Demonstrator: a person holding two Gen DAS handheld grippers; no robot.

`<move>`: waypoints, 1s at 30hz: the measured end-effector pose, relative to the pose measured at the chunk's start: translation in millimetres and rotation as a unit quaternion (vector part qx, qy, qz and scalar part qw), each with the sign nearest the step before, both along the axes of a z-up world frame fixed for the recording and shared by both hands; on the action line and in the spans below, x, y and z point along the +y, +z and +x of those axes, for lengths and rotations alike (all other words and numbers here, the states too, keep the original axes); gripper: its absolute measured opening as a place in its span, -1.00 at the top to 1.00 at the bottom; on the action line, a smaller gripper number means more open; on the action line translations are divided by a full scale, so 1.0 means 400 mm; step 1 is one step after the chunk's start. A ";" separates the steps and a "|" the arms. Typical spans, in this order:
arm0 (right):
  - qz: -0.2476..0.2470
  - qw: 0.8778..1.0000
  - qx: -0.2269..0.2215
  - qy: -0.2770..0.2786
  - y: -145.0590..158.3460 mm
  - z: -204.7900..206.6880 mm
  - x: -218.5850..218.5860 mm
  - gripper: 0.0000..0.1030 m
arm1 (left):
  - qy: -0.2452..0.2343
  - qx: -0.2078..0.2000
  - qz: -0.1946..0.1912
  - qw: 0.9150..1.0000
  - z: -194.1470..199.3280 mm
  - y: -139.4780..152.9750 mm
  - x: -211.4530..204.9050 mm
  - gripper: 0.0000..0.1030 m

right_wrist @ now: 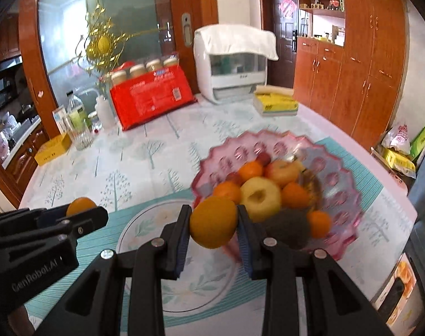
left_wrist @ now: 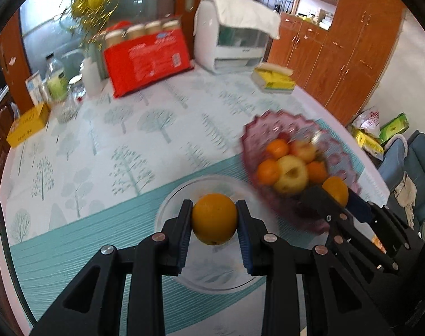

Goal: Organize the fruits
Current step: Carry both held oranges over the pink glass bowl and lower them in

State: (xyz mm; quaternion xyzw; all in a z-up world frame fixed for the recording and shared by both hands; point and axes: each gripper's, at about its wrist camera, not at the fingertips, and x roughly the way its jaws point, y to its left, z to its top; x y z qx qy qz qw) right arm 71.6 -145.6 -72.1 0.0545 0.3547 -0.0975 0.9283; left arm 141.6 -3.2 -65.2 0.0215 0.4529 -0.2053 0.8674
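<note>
My left gripper is shut on an orange and holds it above a white plate with a pale leaf print. My right gripper is shut on a second orange, over the gap between the white plate and a pink scalloped bowl. The bowl holds several small oranges and apples. The right gripper with its orange shows at the right of the left wrist view. The left gripper with its orange shows at the left of the right wrist view.
The round table has a tree-print cloth. At its far side stand a red package, a white appliance, a yellow tissue pack, bottles and a glass, and a yellow box. Wooden cabinets and a blue chair are to the right.
</note>
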 end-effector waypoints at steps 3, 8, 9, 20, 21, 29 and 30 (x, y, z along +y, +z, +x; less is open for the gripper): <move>-0.002 1.000 -0.006 -0.001 0.026 -0.003 -0.059 0.38 | -0.005 -0.010 -0.003 1.000 -0.004 0.034 -0.073 0.44; -0.007 1.000 -0.005 -0.007 0.048 0.008 -0.179 0.38 | -0.009 -0.016 -0.009 1.000 0.000 0.062 -0.198 0.44; -0.008 1.000 -0.004 -0.007 0.052 0.015 -0.208 0.38 | -0.010 -0.017 -0.010 1.000 0.002 0.064 -0.223 0.43; -0.029 0.999 0.019 0.011 0.032 0.102 -0.391 0.37 | 0.011 -0.003 -0.015 1.000 0.062 0.014 -0.414 0.43; -0.031 0.999 0.023 0.014 0.025 0.110 -0.399 0.37 | 0.015 0.004 -0.013 1.000 0.071 -0.003 -0.426 0.43; -0.035 0.996 0.069 0.043 -0.051 0.164 -0.433 0.37 | 0.035 0.039 0.010 0.999 0.104 -0.099 -0.462 0.43; -0.036 0.996 0.073 0.046 -0.058 0.170 -0.432 0.37 | 0.037 0.042 0.014 0.998 0.105 -0.108 -0.464 0.43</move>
